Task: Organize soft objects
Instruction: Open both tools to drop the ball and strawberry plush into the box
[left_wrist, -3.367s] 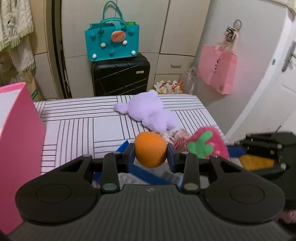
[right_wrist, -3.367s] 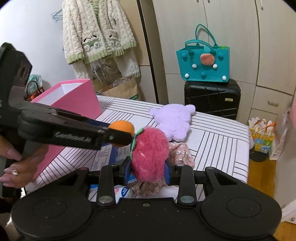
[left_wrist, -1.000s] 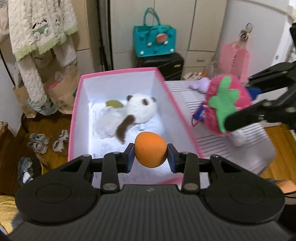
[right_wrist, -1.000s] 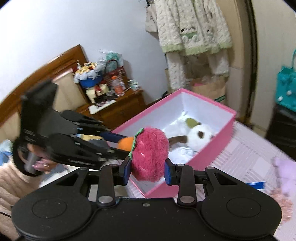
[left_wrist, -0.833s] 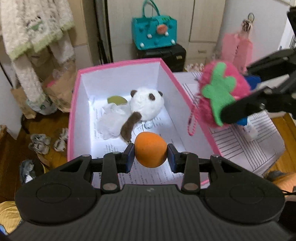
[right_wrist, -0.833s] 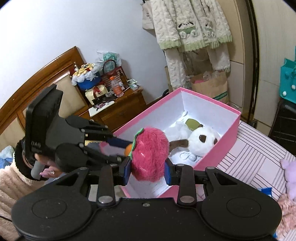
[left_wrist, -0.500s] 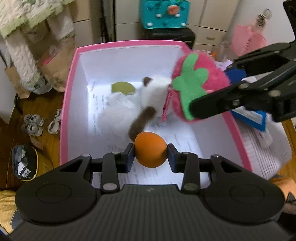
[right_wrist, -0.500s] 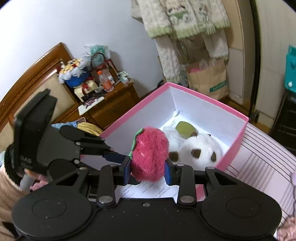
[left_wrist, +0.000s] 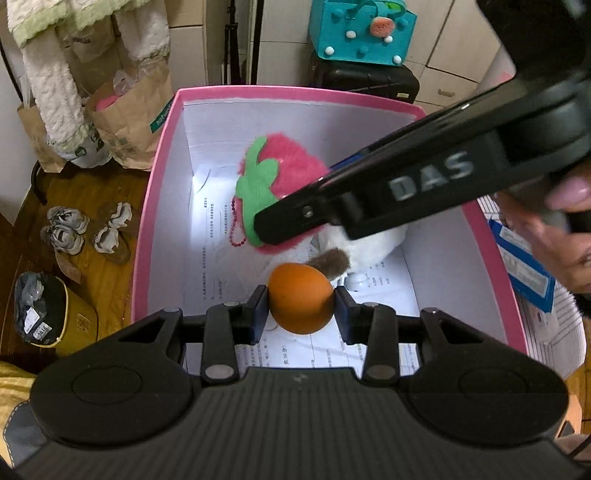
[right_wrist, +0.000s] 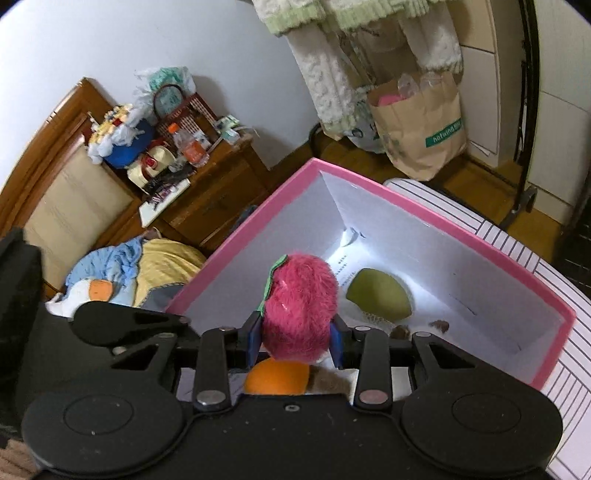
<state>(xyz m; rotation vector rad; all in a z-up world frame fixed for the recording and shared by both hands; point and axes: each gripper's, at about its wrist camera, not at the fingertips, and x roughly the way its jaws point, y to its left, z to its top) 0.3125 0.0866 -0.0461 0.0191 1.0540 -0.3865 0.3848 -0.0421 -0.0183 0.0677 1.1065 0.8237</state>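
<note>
Soft objects, we count four in or over one pink-walled, white-lined cardboard box (left_wrist: 147, 229), which rests on one white cloth with black stripes (right_wrist: 524, 254). Largest to smallest:

1. One white plush animal with brown patches (left_wrist: 373, 242), lying on the box floor, mostly hidden behind the right gripper's arm in the left wrist view.
2. One fuzzy pink strawberry plush with a green felt leaf (right_wrist: 301, 306), held over the box interior. The right gripper (right_wrist: 295, 341) has its blue pads on both sides of it; the jaws have just been opening slightly, yet the plush remains between them and the pads press it.
3. One olive-green rounded soft piece (right_wrist: 380, 295) on the box floor near the far corner.
4. One smooth orange ball (left_wrist: 300, 298), held low over the printed paper lining the box floor. The left gripper (left_wrist: 300, 308) is clamped on it, both pads touching.

One hand (left_wrist: 550, 236) grips the right tool's handle.
</note>
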